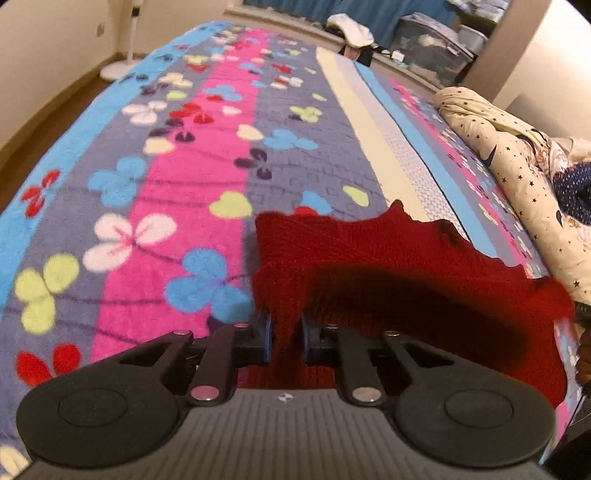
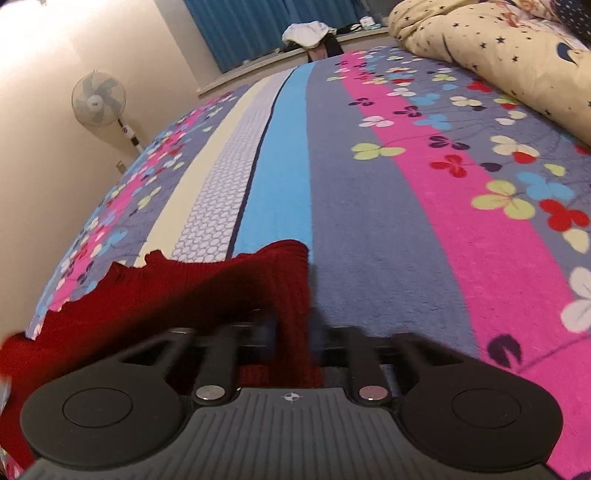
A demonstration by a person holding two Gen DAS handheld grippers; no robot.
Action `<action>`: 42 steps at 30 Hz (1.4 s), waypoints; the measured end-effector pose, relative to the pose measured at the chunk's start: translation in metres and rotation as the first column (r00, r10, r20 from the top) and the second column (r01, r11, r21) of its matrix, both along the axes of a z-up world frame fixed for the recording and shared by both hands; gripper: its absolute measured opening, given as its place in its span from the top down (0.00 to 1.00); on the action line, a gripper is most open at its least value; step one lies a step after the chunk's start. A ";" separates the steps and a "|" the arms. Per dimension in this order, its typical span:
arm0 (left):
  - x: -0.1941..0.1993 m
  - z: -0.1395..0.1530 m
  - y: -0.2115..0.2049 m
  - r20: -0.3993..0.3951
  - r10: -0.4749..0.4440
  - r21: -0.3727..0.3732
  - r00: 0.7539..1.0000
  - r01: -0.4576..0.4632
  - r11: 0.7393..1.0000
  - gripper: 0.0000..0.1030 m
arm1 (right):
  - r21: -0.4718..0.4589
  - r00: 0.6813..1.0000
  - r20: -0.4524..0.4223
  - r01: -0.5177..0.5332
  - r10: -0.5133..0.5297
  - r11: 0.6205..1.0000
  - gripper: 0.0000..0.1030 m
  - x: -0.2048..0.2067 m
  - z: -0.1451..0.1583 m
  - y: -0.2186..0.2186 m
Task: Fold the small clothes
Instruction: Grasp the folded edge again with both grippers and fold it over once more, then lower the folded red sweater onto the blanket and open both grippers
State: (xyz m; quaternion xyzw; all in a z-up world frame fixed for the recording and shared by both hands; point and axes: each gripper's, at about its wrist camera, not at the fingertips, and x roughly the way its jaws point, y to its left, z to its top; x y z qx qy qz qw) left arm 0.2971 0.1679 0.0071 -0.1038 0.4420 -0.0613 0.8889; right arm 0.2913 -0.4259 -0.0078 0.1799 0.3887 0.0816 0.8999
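A small dark red knitted garment (image 1: 369,251) lies on the flowered bedspread (image 1: 177,155). My left gripper (image 1: 287,334) is shut on its left corner, the knit pinched between the blue pads. The cloth spreads to the right from there, with a wavy far edge. In the right wrist view the same red garment (image 2: 177,291) stretches off to the left, and my right gripper (image 2: 293,339) is shut on its right corner, a strip of knit squeezed between the blurred fingers. The near part of the garment is hidden under both grippers.
A cream star-print quilt (image 1: 517,170) is bunched along the bed's right side, with dark blue dotted cloth (image 1: 576,192) by it. A standing fan (image 2: 99,96) is by the wall. White clothes (image 2: 308,32) and storage boxes (image 1: 432,44) sit beyond the bed.
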 end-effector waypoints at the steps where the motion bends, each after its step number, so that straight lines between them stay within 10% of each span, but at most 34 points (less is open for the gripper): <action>1: -0.001 0.004 0.000 0.030 0.007 0.026 1.000 -0.007 1.000 0.86 | -0.028 1.000 0.020 0.000 0.001 1.000 0.88 0.000 0.003 0.004; 14: 0.014 0.030 -0.005 0.356 0.146 0.061 0.923 -0.178 0.982 0.87 | 0.034 0.925 0.348 0.150 -0.153 0.988 0.89 0.006 0.042 0.004; 23: 0.052 -0.036 -0.025 0.143 0.072 0.287 0.987 -0.110 0.952 0.86 | -0.196 0.985 0.010 0.170 -0.171 0.966 0.89 0.056 -0.033 0.018; 33: 0.003 0.029 0.001 0.112 0.141 0.087 0.984 -0.151 0.985 0.57 | -0.044 0.960 0.119 0.259 -0.252 0.965 0.65 -0.001 0.028 -0.009; 42: -0.098 0.023 0.007 -0.056 0.106 -0.101 0.993 -0.111 0.989 0.52 | 0.051 0.991 -0.086 0.112 -0.108 0.992 0.49 -0.084 0.023 -0.013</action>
